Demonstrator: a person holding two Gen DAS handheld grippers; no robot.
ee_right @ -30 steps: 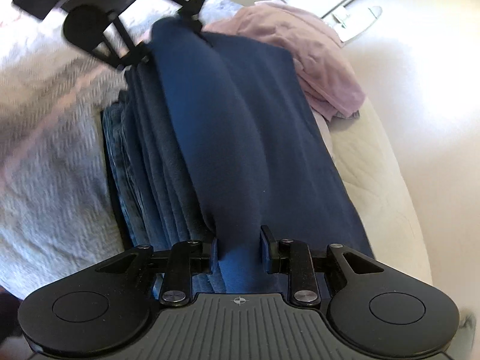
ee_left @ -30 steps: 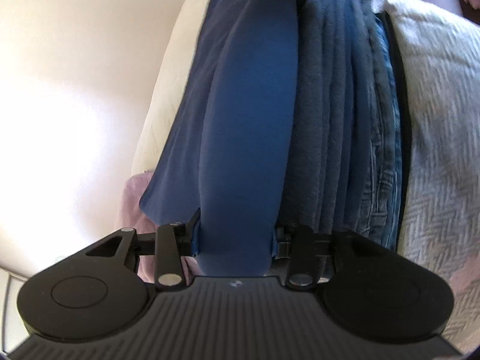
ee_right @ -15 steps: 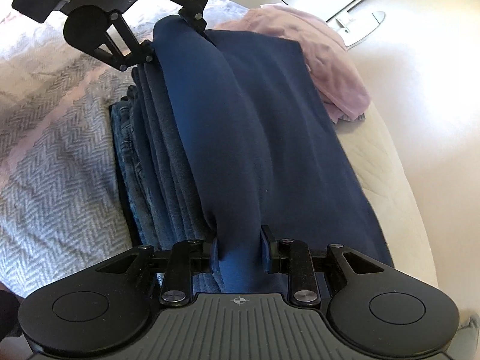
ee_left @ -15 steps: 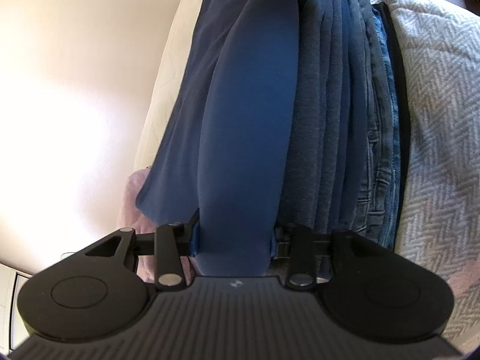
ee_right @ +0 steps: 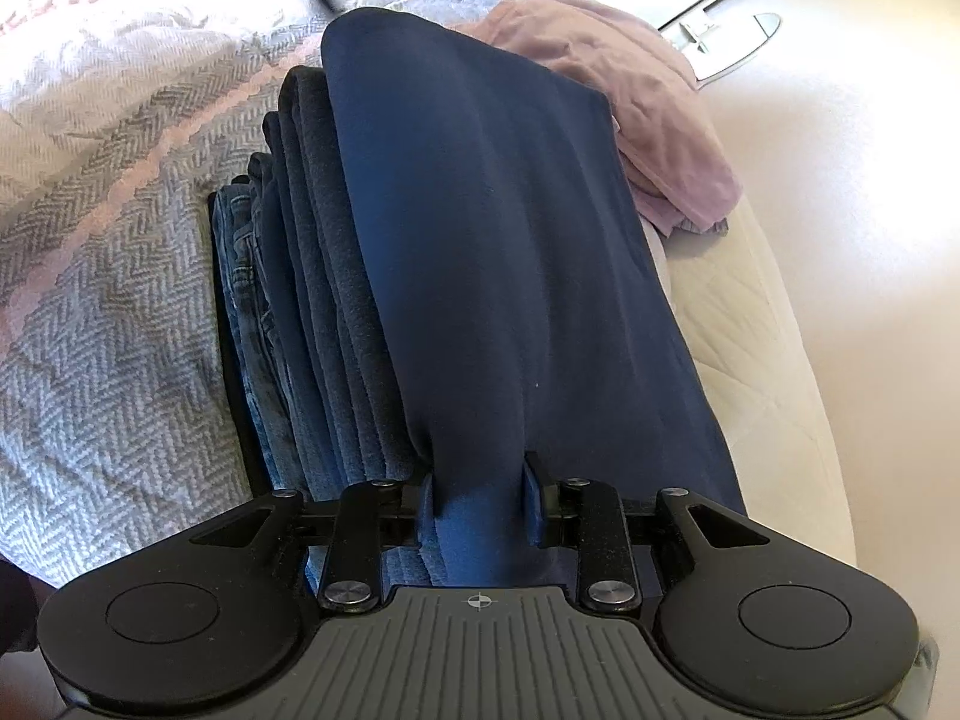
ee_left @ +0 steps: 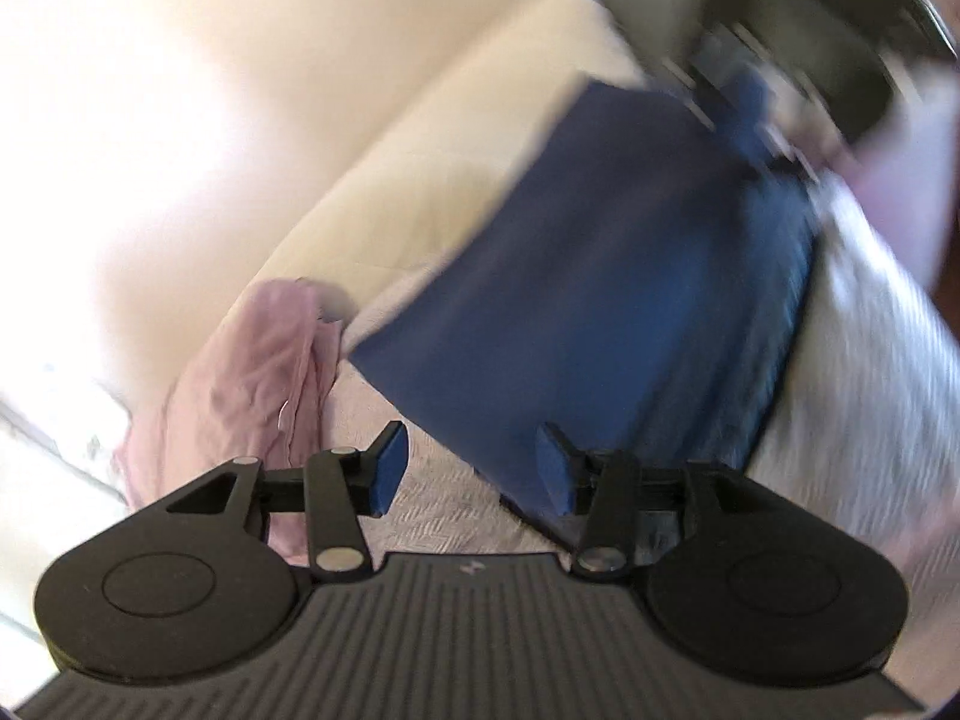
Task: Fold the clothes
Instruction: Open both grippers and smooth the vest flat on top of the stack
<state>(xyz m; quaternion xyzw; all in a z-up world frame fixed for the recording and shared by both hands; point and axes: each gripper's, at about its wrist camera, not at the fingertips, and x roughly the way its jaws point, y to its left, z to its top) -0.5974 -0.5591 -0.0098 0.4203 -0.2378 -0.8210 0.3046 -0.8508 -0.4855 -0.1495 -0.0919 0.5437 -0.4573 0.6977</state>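
Bed covered with grey-white herringbone blanket (ee_right: 108,312), a pale pink stripe running across it. Cream quilted mattress edge (ee_right: 756,312) exposed along one side. Floor (ee_right: 840,150) beyond is pale, glossy, washed out by strong light. White fitting on floor (ee_right: 720,30) near tile lines. Left wrist view motion-blurred.

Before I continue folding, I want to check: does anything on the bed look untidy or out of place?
Yes: the pink garment lies crumpled and unfolded at the mattress edge, beside the neat stack of folded clothes. The navy cloth lies smoothly over that stack.
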